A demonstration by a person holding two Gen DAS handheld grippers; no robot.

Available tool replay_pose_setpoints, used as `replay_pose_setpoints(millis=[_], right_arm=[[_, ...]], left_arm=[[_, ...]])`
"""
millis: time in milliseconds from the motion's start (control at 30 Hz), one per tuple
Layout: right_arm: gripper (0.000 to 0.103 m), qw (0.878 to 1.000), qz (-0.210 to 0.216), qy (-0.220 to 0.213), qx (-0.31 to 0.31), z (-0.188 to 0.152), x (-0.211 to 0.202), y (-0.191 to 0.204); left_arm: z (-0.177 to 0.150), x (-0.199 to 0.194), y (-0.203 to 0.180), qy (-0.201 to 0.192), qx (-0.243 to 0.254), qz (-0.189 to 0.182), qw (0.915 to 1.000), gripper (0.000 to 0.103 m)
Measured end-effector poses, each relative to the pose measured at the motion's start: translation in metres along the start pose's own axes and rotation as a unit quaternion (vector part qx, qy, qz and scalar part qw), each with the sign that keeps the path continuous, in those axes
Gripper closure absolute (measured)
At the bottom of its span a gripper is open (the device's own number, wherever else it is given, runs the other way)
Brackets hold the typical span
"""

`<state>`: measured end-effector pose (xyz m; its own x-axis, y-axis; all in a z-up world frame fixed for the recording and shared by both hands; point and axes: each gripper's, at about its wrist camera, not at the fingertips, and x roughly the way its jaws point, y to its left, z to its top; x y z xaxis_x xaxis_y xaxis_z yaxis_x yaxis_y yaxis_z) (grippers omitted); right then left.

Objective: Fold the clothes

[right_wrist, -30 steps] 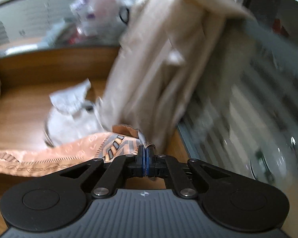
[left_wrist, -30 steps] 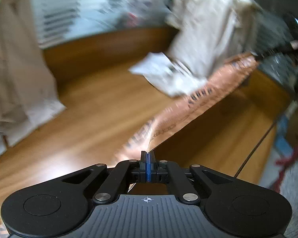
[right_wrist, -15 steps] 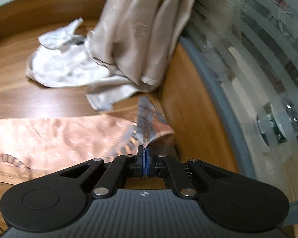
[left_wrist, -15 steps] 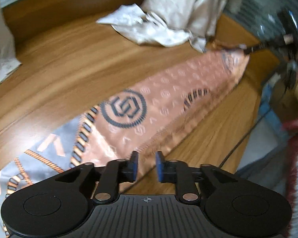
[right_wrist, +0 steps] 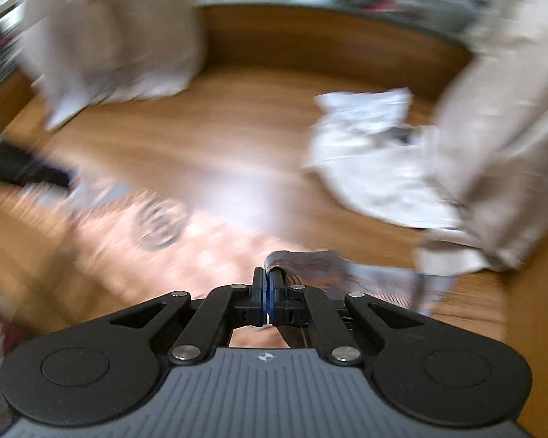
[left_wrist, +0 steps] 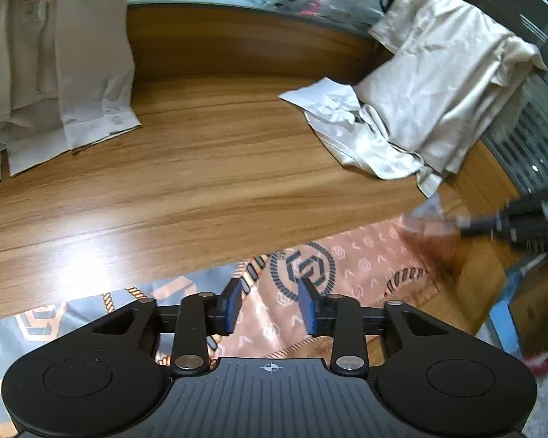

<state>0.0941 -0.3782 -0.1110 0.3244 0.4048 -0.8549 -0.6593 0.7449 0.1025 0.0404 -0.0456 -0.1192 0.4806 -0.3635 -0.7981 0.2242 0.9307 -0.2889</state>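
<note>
A pink and grey patterned scarf [left_wrist: 350, 270] lies flat along the near edge of the wooden table [left_wrist: 208, 168]. My left gripper [left_wrist: 270, 304] hovers open just above the scarf, nothing between its blue pads. My right gripper [right_wrist: 266, 292] is shut on a corner of the scarf [right_wrist: 303, 259], which folds over its tips; that view is heavily blurred. The right gripper [left_wrist: 518, 219] also shows blurred at the right of the left wrist view, pulling the scarf's corner up.
A crumpled white cloth [left_wrist: 361, 135] and a beige garment [left_wrist: 445, 73] sit at the table's right back. Pale shirts [left_wrist: 51, 58] hang at the left back. A frosted glass wall [left_wrist: 529, 138] borders the table on the right.
My left gripper let go of the scarf, opened wider and drew back. The scarf dropped flat on the table. My right gripper swung fast toward the left, still holding its corner.
</note>
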Motion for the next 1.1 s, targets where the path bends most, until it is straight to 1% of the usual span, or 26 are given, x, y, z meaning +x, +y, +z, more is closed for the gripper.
replay_pose_setpoints(millis=[67, 133, 200, 233, 267, 300, 367, 467, 533, 567, 600, 767, 1000, 1100], right_arm=[[0.102, 0.999, 0.028, 0.028, -0.018, -0.006, 0.004, 0.011], [0.102, 0.996, 0.055, 0.057, -0.034, -0.012, 0.007, 0.021], [0.1, 0.994, 0.07, 0.078, -0.038, -0.02, 0.01, 0.025], [0.099, 0.993, 0.073, 0.082, -0.038, -0.025, 0.009, 0.027], [0.096, 0.993, 0.075, 0.086, -0.036, -0.03, 0.007, 0.028], [0.087, 0.993, 0.077, 0.086, -0.031, -0.033, 0.006, 0.028], [0.077, 0.993, 0.078, 0.082, -0.018, -0.039, 0.001, 0.024], [0.076, 0.994, 0.077, 0.071, 0.008, -0.048, -0.011, 0.014], [0.075, 0.995, 0.074, 0.062, 0.023, -0.053, -0.02, 0.006], [0.073, 0.995, 0.071, 0.057, 0.03, -0.056, -0.024, 0.002], [0.072, 0.996, 0.063, 0.055, 0.037, -0.06, -0.027, -0.002], [0.072, 0.995, 0.022, 0.042, 0.085, -0.08, -0.041, -0.02], [0.072, 0.988, -0.013, 0.012, 0.153, -0.111, -0.058, -0.042], [0.072, 0.984, -0.028, 0.004, 0.175, -0.122, -0.064, -0.048]], left_arm=[[0.003, -0.002, 0.002, -0.006, -0.009, 0.005, 0.9999, 0.061], [0.006, 0.001, -0.001, -0.005, 0.0, 0.004, 1.0, 0.057], [0.008, 0.005, -0.006, -0.001, 0.012, 0.001, 0.9999, 0.057], [0.01, 0.009, -0.009, 0.001, 0.02, -0.001, 0.9998, 0.057], [0.013, 0.013, -0.014, 0.003, 0.03, -0.003, 0.9995, 0.056], [0.015, 0.016, -0.017, 0.005, 0.038, -0.005, 0.9992, 0.056], [0.02, 0.026, -0.026, 0.01, 0.057, -0.013, 0.9982, 0.056], [0.03, 0.039, -0.039, 0.015, 0.083, -0.026, 0.9961, 0.055], [0.038, 0.05, -0.05, 0.019, 0.103, -0.035, 0.9938, 0.055], [0.042, 0.056, -0.056, 0.021, 0.113, -0.04, 0.9926, 0.055], [0.046, 0.062, -0.061, 0.023, 0.123, -0.044, 0.9912, 0.055], [0.065, 0.092, -0.091, 0.035, 0.167, -0.07, 0.9829, 0.055], [0.08, 0.13, -0.127, 0.054, 0.207, -0.104, 0.9713, 0.055], [0.083, 0.144, -0.144, 0.057, 0.228, -0.117, 0.965, 0.056]])
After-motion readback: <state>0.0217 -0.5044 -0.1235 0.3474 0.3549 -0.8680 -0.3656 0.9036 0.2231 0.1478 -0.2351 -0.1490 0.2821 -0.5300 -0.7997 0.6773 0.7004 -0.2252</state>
